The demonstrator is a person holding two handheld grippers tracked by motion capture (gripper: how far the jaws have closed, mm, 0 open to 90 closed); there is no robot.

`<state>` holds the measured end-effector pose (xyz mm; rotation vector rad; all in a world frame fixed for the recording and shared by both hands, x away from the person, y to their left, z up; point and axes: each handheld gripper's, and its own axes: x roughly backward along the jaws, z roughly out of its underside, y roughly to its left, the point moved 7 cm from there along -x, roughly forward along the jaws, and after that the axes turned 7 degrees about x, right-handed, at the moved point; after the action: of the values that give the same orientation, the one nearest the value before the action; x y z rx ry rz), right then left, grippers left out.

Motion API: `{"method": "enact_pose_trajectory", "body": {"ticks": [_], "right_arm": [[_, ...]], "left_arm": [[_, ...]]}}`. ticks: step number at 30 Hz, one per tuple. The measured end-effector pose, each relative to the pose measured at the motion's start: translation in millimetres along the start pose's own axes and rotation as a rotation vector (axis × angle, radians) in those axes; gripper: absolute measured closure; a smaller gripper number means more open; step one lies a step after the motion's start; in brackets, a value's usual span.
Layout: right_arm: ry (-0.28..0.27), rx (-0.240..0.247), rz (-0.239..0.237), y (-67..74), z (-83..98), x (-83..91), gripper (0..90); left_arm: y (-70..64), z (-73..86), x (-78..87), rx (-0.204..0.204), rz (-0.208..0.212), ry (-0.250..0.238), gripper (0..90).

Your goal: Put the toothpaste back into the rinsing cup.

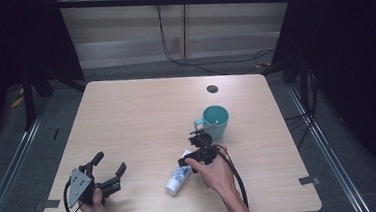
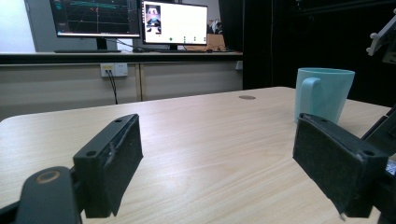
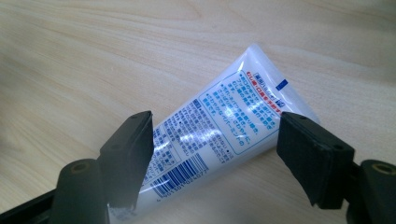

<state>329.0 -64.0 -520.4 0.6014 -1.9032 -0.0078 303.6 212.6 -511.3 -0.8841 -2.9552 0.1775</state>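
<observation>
— Where's the right gripper [image 3: 215,154]?

— Over the toothpaste tube [image 3: 219,135], jaws spread to either side of it, pads not pressing. The tube lies flat on the wooden table [image 1: 137,119], just beside the teal mug [image 1: 216,121].

— Any writing?

— Blue and red Japanese print, too small to read, plus a barcode.

— The left gripper [image 2: 217,163]?

— Jaws wide, holding nothing, low over the table.

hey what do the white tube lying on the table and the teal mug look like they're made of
Tube: likely soft glossy plastic, since light glints off its printed skin and its far end is crimped flat. Teal mug: probably glazed ceramic, with thick walls, a chunky handle and an even, smooth colour; hard plastic can't be ruled out.
</observation>
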Motion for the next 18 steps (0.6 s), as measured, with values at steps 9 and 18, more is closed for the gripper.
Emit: {"method": "enact_pose_trajectory", "body": {"ticks": [9,18], "right_arm": [[0.026,0.027,0.024,2.4,0.7,-9.9,19.6],[0.055,0.041,0.043,2.7,-0.7,-13.7,14.6]], "left_arm": [[-0.4,-0.1,-0.3,0.008,0.001,-0.004,15.6],[-0.5,-0.2,-0.4,0.010,0.002,-0.004,15.6]]}}
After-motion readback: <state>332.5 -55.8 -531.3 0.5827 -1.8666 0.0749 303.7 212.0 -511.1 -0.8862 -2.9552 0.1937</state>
